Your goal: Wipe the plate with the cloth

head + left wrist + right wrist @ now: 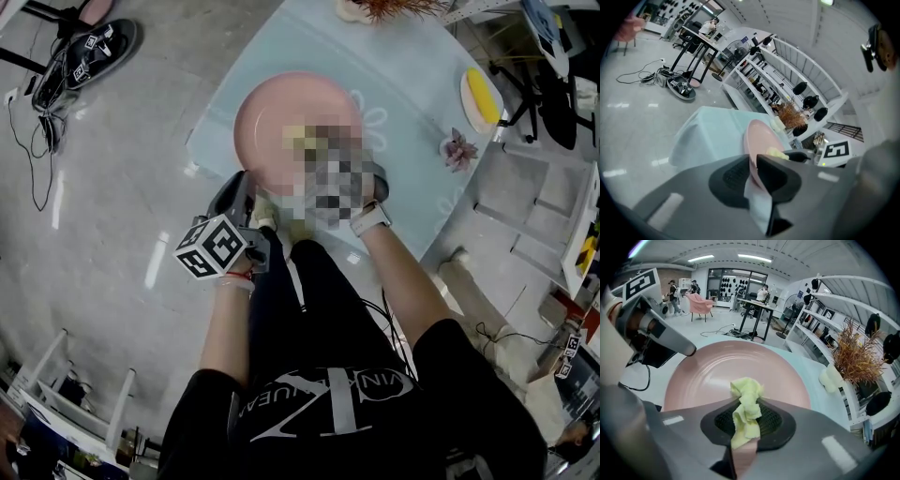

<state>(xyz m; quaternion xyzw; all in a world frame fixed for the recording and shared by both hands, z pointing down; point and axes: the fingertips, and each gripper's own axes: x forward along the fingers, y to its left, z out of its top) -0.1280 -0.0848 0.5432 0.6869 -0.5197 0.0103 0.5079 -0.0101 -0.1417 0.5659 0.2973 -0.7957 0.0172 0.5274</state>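
Note:
A round pink plate (281,117) lies on a pale blue table (412,75). My left gripper (246,194), with its marker cube, reaches the plate's near left rim. In the left gripper view the left gripper (752,176) is shut on that rim, with the plate (759,138) seen edge-on. My right gripper (746,416) is shut on a crumpled yellow cloth (746,401), which rests on the plate (717,371) near its front. The left gripper (658,338) shows at that plate's left edge. In the head view a mosaic patch hides most of the right gripper; a bit of cloth (298,135) shows.
A small white dish with a yellow thing (481,96) and a pink flower-like ornament (459,150) sit at the table's right. Dried plants (855,352) and a white object (829,378) stand at its far end. Shelves (843,310) line the right; cables and gear (84,56) lie on the floor.

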